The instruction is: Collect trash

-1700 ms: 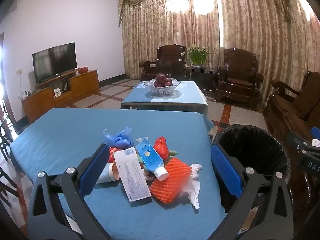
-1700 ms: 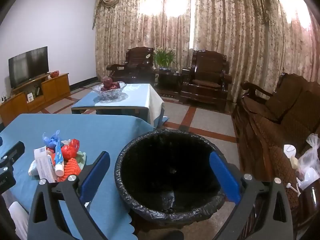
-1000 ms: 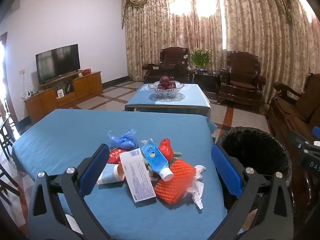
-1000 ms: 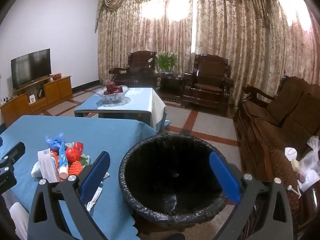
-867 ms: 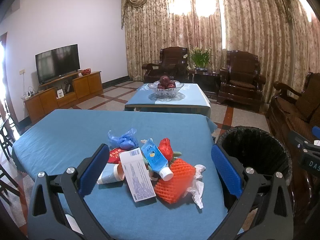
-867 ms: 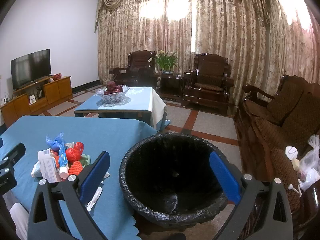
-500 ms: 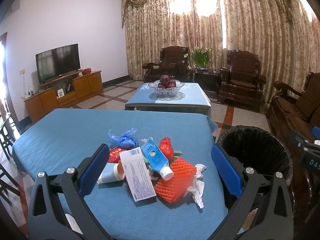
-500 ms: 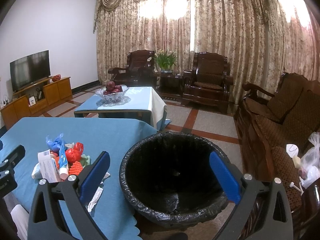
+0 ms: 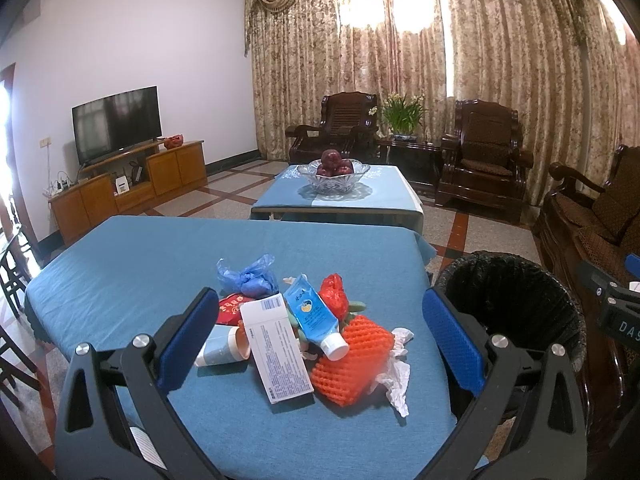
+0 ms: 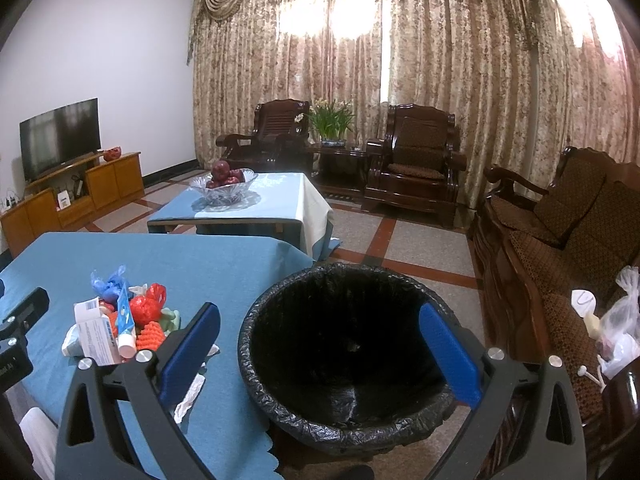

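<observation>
A pile of trash lies on the blue table: a white box, a blue tube, orange foam net, a red bag, a blue bag, a small cup and crumpled tissue. My left gripper is open and empty, held above the pile. A bin with a black liner stands right of the table. My right gripper is open and empty above the bin's mouth. The pile also shows in the right wrist view.
A second blue table with a glass fruit bowl stands beyond. Wooden armchairs and a sofa line the back and right. A TV cabinet is at the left wall. Plastic bags lie at the right.
Both grippers have drifted slightly; the views have shifted a little. Both stay open and empty. The trash pile has not moved.
</observation>
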### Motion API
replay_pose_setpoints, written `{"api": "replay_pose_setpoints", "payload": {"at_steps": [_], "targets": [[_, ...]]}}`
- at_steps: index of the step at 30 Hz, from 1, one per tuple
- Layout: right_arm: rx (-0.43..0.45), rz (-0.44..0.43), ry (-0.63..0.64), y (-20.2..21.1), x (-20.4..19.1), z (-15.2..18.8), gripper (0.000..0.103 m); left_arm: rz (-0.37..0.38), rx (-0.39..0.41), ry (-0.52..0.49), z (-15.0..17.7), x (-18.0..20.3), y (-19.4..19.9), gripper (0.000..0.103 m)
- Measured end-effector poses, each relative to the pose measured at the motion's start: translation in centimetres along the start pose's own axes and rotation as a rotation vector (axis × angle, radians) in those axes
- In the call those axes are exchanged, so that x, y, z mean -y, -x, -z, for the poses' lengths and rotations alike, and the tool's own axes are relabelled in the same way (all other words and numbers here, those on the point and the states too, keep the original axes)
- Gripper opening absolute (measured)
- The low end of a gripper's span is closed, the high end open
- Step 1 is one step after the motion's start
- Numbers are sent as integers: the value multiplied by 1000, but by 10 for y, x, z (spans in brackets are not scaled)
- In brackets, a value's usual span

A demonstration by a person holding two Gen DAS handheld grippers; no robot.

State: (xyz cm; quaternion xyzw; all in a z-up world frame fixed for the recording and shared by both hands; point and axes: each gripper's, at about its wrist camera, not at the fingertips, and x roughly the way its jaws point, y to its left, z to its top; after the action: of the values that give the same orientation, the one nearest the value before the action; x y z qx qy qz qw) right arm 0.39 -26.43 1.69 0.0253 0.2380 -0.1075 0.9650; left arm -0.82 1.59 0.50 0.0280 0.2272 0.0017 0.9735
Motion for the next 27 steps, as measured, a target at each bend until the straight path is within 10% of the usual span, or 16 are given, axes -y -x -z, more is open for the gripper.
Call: {"api": "replay_pose_setpoints", "payload": {"at_steps": [27], "targets": [[-5, 5, 21, -4, -5, 4, 97, 1, -4, 1, 0, 1, -2, 98]]}}
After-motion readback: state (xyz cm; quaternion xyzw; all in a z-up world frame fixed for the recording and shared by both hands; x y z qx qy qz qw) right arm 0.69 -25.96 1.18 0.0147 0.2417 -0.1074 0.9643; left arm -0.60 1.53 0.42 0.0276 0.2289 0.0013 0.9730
